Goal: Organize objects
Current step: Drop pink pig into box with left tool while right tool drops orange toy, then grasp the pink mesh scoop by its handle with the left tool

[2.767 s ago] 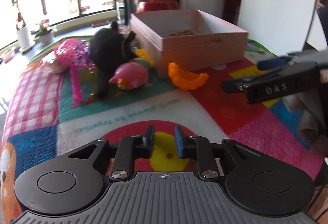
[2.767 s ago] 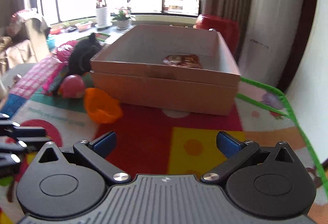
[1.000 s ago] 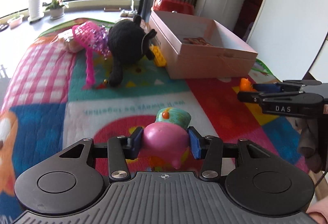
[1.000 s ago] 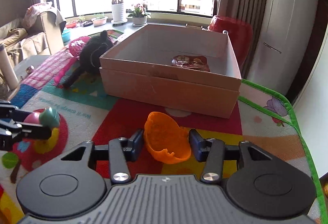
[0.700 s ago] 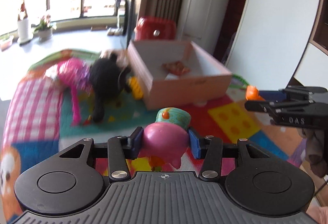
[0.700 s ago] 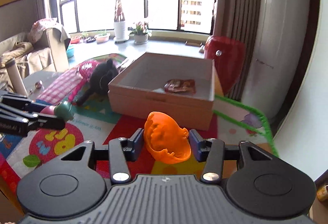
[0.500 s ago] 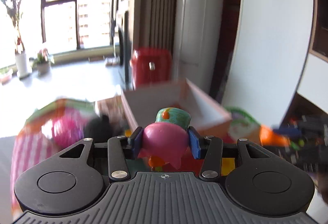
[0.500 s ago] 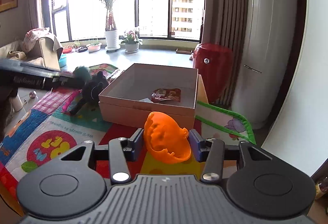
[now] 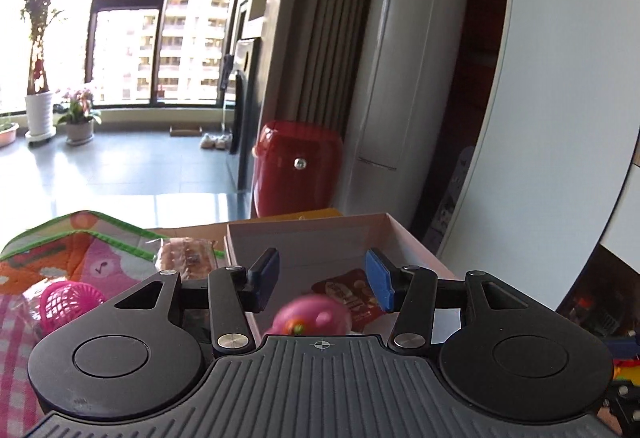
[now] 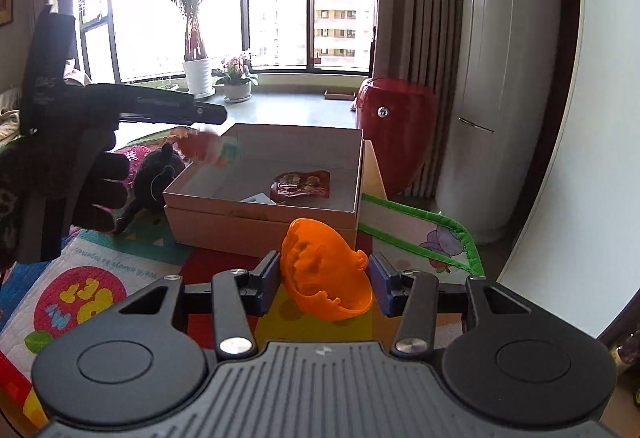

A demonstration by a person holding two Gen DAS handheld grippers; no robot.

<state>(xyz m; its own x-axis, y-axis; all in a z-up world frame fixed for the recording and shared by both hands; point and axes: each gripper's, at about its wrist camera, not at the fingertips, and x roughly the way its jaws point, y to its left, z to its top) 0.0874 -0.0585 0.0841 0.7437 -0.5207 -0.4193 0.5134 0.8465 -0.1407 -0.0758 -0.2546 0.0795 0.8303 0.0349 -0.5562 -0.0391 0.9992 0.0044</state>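
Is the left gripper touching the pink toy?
Apart. In the left wrist view the left gripper has its fingers spread, and the blurred pink toy sits below them over the box.

You see a matt cardboard box [image 10: 260,226] on a quilted cloth mat [image 10: 100,270], a glossy orange plastic toy [image 10: 324,278], a crinkly foil packet [image 10: 302,183] and a shiny red bin [image 9: 298,167].

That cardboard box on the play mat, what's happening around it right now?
A person with a tool in each hand is tidying toys into the open cardboard box. The left tool stands open over the box, and the pink round plastic toy is loose below its fingers, blurred, apparently dropping in. The right tool grips an orange plastic shell-shaped toy just short of the box.
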